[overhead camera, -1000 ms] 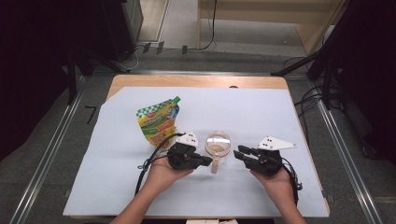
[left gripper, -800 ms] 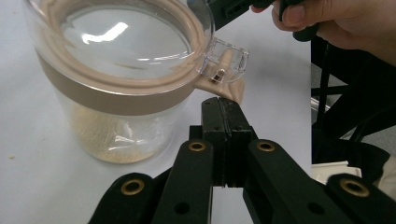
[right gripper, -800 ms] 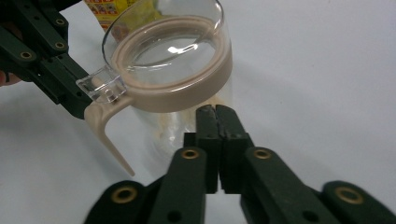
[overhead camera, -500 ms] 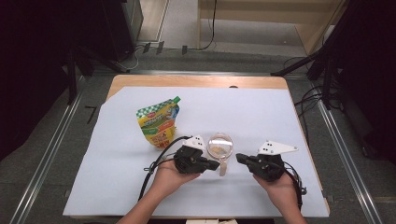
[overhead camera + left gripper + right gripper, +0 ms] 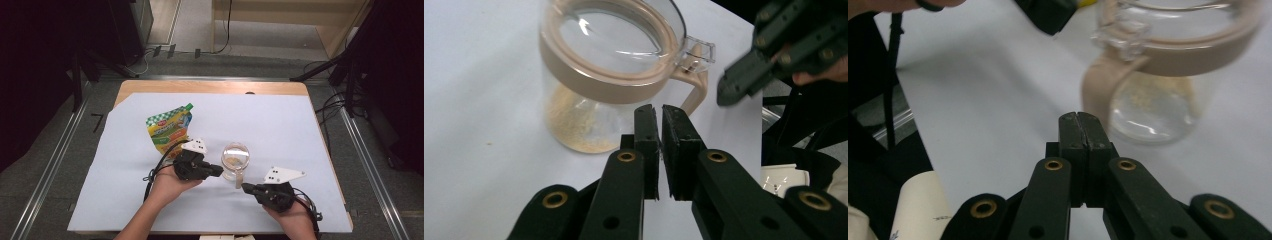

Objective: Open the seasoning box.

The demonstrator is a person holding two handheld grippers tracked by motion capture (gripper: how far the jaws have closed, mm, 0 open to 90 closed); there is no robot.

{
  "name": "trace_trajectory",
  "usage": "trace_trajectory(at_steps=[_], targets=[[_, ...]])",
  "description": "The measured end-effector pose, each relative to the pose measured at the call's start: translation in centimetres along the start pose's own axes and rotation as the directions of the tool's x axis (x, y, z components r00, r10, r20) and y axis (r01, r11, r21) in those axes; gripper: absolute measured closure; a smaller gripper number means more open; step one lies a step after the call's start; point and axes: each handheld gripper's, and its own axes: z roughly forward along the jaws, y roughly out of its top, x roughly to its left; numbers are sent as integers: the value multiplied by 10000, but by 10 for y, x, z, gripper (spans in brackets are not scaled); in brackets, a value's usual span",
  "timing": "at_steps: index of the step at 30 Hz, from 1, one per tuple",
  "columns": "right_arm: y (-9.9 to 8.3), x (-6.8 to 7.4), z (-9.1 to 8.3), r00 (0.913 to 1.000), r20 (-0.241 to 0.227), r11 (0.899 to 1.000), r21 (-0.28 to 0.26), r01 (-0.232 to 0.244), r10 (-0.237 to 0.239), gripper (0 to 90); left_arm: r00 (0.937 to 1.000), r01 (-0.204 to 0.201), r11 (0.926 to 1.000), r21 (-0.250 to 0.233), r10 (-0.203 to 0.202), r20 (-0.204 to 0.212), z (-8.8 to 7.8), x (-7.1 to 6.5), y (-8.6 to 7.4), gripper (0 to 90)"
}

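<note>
A clear glass jar [image 5: 235, 159] with a tan lid rim and a tan handle [image 5: 239, 179] stands on the white sheet, a little pale powder at its bottom. My left gripper [image 5: 220, 170] lies just left of the jar, its tips close to the glass. Its jaws have just been opening to a thin slit, with nothing between them, as the left gripper view shows at my left gripper [image 5: 660, 107] before the jar [image 5: 609, 60]. My right gripper [image 5: 245, 187] sits near the front edge, below the handle, shut and empty. The right gripper view has my right gripper [image 5: 1080, 116] pointing at the jar handle [image 5: 1098, 87].
A green and yellow spouted pouch [image 5: 169, 129] lies flat on the sheet behind my left hand. The white sheet [image 5: 280, 125] covers a wooden table [image 5: 210, 87]. Cables trail from both grippers toward the front edge.
My right gripper has drawn back toward the near edge, away from the jar. My left gripper slid toward the jar, then eased back a little.
</note>
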Motion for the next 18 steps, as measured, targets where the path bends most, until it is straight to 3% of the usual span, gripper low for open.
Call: trace_trajectory(at_steps=[7, 18], targets=[[-2, 10, 22, 9994, -210, 9990, 372, 265, -257, 900, 9998, 59, 9999, -105, -61, -205, -6, 6, -1, 775], [-2, 5, 35, 9997, 113, 9998, 65, -196, 196, 900, 9990, 244, 9993, -268, -254, -368, -13, 12, -3, 665]])
